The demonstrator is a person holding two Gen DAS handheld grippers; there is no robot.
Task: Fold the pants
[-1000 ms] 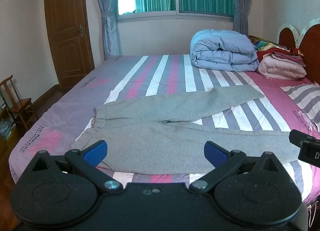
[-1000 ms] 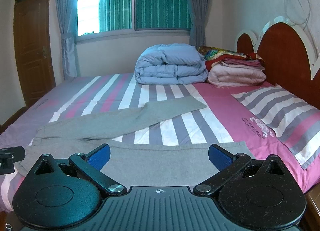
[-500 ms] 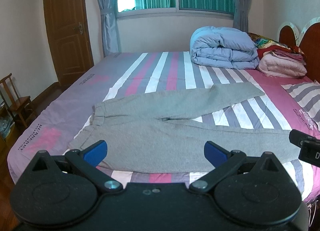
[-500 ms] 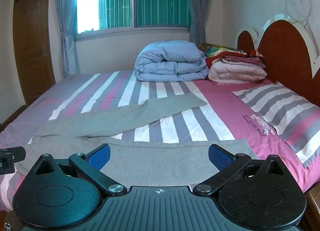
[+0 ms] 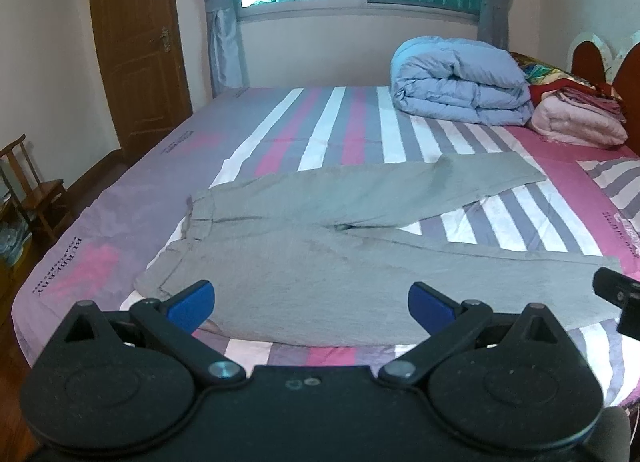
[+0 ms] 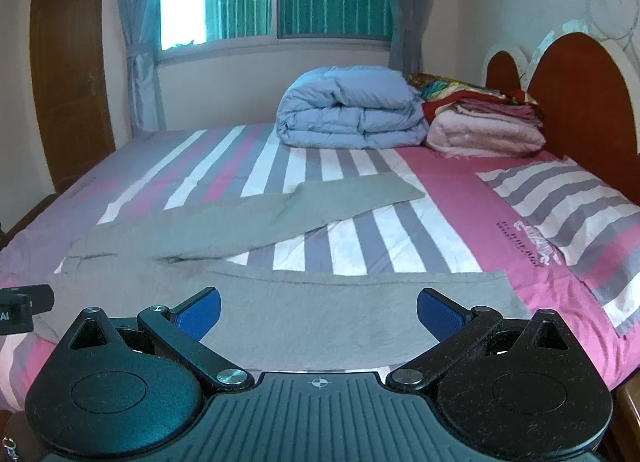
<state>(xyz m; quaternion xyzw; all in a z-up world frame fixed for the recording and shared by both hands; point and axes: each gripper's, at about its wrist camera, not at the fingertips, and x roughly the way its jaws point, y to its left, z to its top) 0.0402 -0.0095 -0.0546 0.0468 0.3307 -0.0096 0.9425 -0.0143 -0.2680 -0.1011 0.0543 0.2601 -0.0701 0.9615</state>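
While the gray pants (image 5: 304, 262) lie spread flat on the striped bed (image 5: 344, 129), waistband toward the door side and the two legs splayed apart toward the headboard, we hold both tools above the near edge with nothing in them. Our left tool (image 5: 310, 302) hangs over the hip and waistband area with its blue pads wide apart, and our right tool (image 6: 318, 312) hangs over the near leg (image 6: 360, 302) close to its cuff, likewise spread and empty. The fabric looks like soft knit, light and limp, so we judge it will sag and drag rather than hold a shape. We would pinch it at the edges, where layers are doubled: the waistband corner with the left, the cuff with the right. The far leg (image 6: 288, 213) angles away toward the folded blue duvet (image 6: 352, 109) but stays well apart from it.
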